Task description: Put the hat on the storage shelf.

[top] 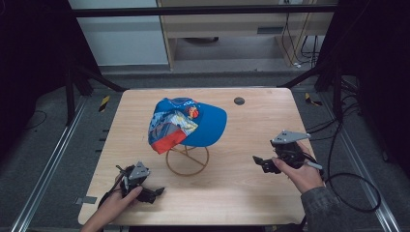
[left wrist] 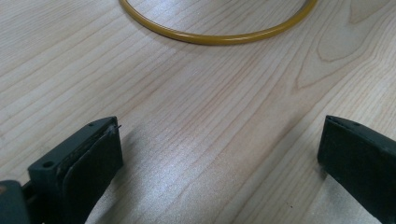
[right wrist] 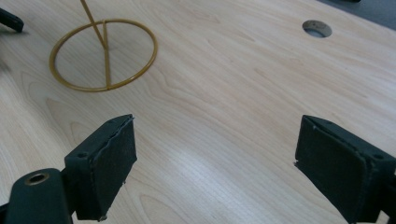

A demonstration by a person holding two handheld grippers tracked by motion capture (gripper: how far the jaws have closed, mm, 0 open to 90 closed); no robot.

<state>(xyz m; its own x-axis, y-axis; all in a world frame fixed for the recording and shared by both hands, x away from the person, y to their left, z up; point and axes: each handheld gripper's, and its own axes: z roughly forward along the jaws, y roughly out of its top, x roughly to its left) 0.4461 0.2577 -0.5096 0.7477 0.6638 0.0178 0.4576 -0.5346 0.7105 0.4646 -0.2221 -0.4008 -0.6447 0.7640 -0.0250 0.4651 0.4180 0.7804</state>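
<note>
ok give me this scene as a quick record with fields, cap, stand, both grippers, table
cap: blue baseball cap with a colourful printed panel, sitting on top of the stand, brim toward the right
stand: yellow wire stand, ring base flat on the table, mid table
left gripper: left gripper low over the table's near left, jaws open, holding nothing, apart from the stand
right gripper: right gripper at the table's right, jaws open, holding nothing, pointing toward the stand
table: light wooden table with a round hole near the far edge
</note>
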